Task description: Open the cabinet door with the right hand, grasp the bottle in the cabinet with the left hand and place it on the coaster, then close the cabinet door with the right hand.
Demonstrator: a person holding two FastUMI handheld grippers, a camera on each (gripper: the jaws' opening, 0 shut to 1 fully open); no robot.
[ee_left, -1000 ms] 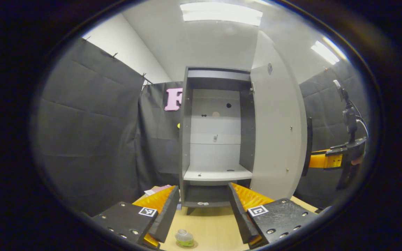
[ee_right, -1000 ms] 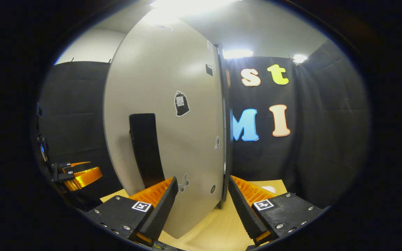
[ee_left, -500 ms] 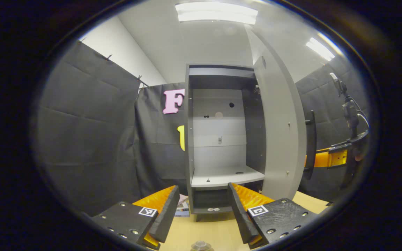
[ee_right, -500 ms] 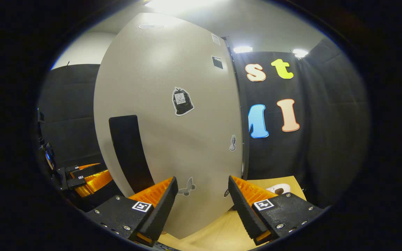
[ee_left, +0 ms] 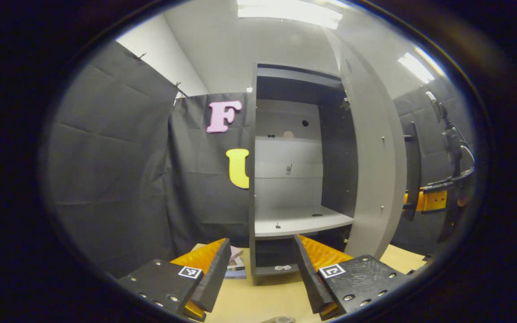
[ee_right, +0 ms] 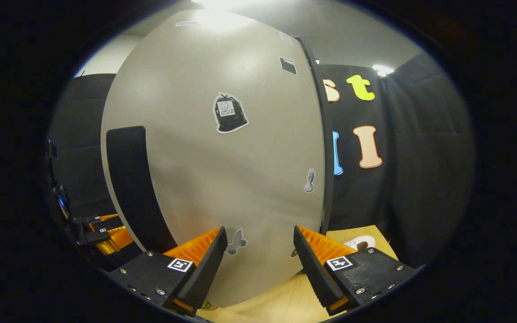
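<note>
1. Facing the cabinet (ee_left: 285, 179), the left gripper (ee_left: 261, 271) hovered over the wooden table (ee_left: 263, 296) with its fingers spread apart and nothing between them.
2. The cabinet door (ee_left: 375, 170) stood swung out on the right side of the left gripper view, edge-on, with its dark handle (ee_left: 412, 166) on the far face.
3. Inside, the pale shelf (ee_left: 299, 220) sat above and beyond the gap between the left fingers; only small dark specks lay on it, too small to tell.
4. A rounded grey top (ee_left: 278, 319), likely the bottle's cap though too cut off to be sure, peeked up at the very bottom edge of the left gripper view, on the table just below and between the left fingertips, not touched by either.
5. A few flat booklets or cards (ee_left: 237, 264) lay on the table just left of the cabinet base, partly hidden behind the left finger.
6. The right gripper (ee_right: 260, 269) was released too, fingers wide, pointed at the door's outer face (ee_right: 222, 170) close in front; whether the tips touched the panel I couldn't tell.
7. In the right gripper view the door handle (ee_right: 135, 188) ran down the left part of the panel, left of the fingers and not between them; several small stickers (ee_right: 229, 112) dotted the face.
8. A white object (ee_right: 361, 242) lay on the table beyond the right finger, near the black cloth wall.
9. Each gripper showed at the edge of the other's view: the right one (ee_left: 429, 199) past the door, the left one (ee_right: 101, 231) low at left.
</note>
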